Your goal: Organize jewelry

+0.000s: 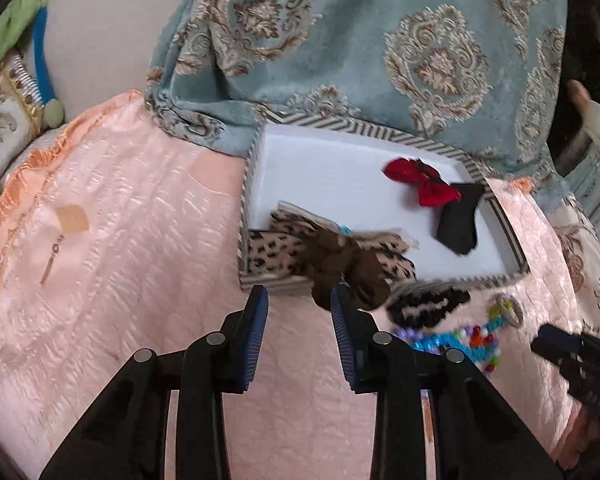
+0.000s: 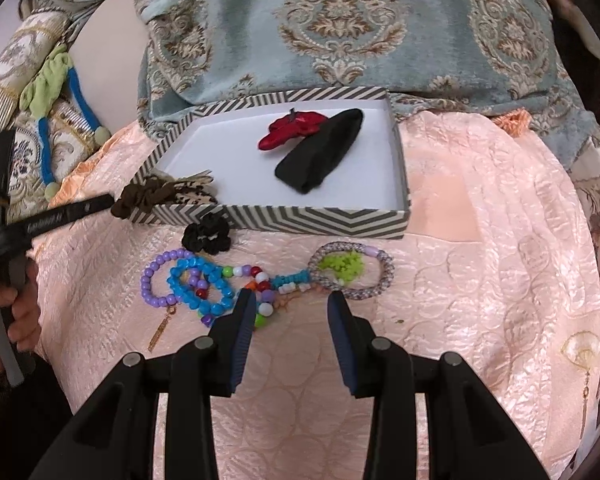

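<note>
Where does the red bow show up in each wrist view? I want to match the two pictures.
Left wrist view: the red bow lies right of centre, in the far right part of the striped box, just left of the black cloth piece.
Right wrist view: the red bow lies just above centre, toward the box's back, left of the black piece.
Shared landmark: the striped box with its white floor.

The left claw [image 1: 299, 300] points steeply downward, its two blue-padded fingers [image 1: 256, 336] standing apart with a plain gap between them. From the right wrist camera, that claw [image 2: 112, 203] reaches in from nine o'clock, with a bare hand [image 2: 18, 312] wrapped round its handle. The right claw [image 2: 292, 307] also tilts downward, jaws parted and nothing pressed between them. In the left wrist view it shows at four o'clock [image 1: 540, 345].
</note>
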`<act>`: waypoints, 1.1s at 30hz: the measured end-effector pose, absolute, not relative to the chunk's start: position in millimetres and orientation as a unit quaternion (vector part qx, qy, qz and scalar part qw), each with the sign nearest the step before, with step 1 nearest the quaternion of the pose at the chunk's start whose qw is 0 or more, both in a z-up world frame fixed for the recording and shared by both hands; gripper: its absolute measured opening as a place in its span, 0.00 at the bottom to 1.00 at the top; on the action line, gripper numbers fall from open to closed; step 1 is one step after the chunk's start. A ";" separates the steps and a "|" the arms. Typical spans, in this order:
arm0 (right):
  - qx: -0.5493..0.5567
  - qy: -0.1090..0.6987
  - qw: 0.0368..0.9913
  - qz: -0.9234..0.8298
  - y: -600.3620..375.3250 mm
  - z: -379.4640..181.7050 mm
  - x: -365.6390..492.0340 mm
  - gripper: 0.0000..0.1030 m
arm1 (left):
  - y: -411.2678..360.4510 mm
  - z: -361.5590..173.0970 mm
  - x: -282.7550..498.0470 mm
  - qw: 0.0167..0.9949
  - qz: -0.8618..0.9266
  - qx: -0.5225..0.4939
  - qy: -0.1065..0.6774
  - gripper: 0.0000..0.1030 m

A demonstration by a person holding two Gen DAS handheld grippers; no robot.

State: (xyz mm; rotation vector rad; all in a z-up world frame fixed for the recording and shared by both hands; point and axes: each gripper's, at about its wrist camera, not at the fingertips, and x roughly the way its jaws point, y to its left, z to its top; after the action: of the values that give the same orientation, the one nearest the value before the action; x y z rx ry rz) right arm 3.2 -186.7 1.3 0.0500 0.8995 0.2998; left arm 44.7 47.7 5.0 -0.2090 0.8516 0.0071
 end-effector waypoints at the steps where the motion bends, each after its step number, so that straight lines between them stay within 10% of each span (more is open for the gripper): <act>1: 0.028 0.433 0.890 0.143 -188.7 1.7 3.7 0.37 | 46.7 4.7 43.1 0.906 0.003 -0.097 0.412 0.15; 33: 0.053 0.442 0.891 0.091 -210.5 -10.5 16.2 0.37 | 51.9 -26.3 148.3 0.883 0.009 -0.120 0.454 0.16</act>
State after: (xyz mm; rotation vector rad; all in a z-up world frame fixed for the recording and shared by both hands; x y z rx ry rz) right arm 16.2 -210.5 -10.5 0.1090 0.9172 0.1898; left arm 148.3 51.9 -26.3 -0.2507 0.9447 0.0190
